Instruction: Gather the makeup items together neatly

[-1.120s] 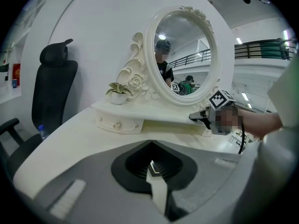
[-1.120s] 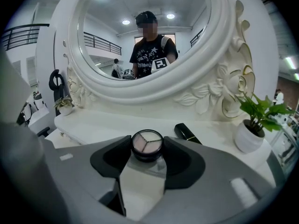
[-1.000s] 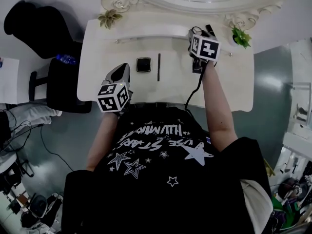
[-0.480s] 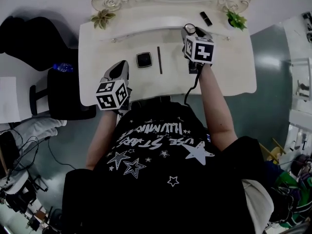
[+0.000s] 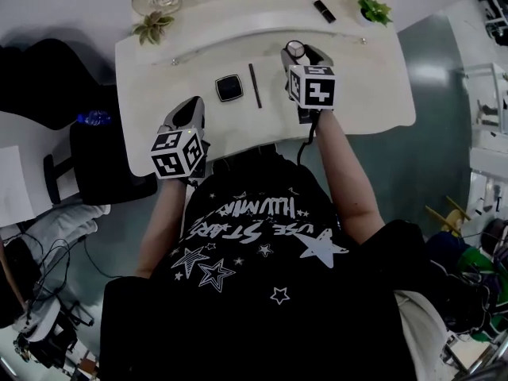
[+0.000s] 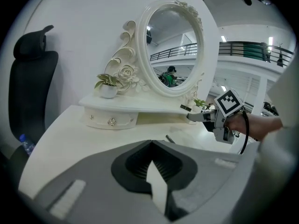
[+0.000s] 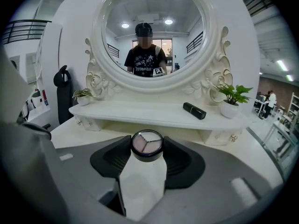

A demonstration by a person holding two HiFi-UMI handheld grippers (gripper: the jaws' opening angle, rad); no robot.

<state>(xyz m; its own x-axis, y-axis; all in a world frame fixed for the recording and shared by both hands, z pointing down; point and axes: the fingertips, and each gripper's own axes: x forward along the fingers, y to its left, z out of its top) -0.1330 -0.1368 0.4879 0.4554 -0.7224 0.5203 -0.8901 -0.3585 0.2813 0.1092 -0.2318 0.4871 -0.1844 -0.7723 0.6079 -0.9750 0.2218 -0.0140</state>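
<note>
Mid-gather: my right gripper (image 5: 295,52) clamped the eyeshadow pot (image 7: 146,144), left gripper (image 6: 150,143) closed, empty; next, place beside square compact (image 5: 228,87).

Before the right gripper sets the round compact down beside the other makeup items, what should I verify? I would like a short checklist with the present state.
1. Right gripper closed on the round eyeshadow compact: ok.
2. Bare table beside the dark pencil and square compact for setting it down: ok.
3. Left gripper shut, empty, apart from the items: ok.
4. Height of the round compact above the table: cannot tell.
5. Lipstick gathered with the rest: not ok, it lies on the upper shelf.
</note>
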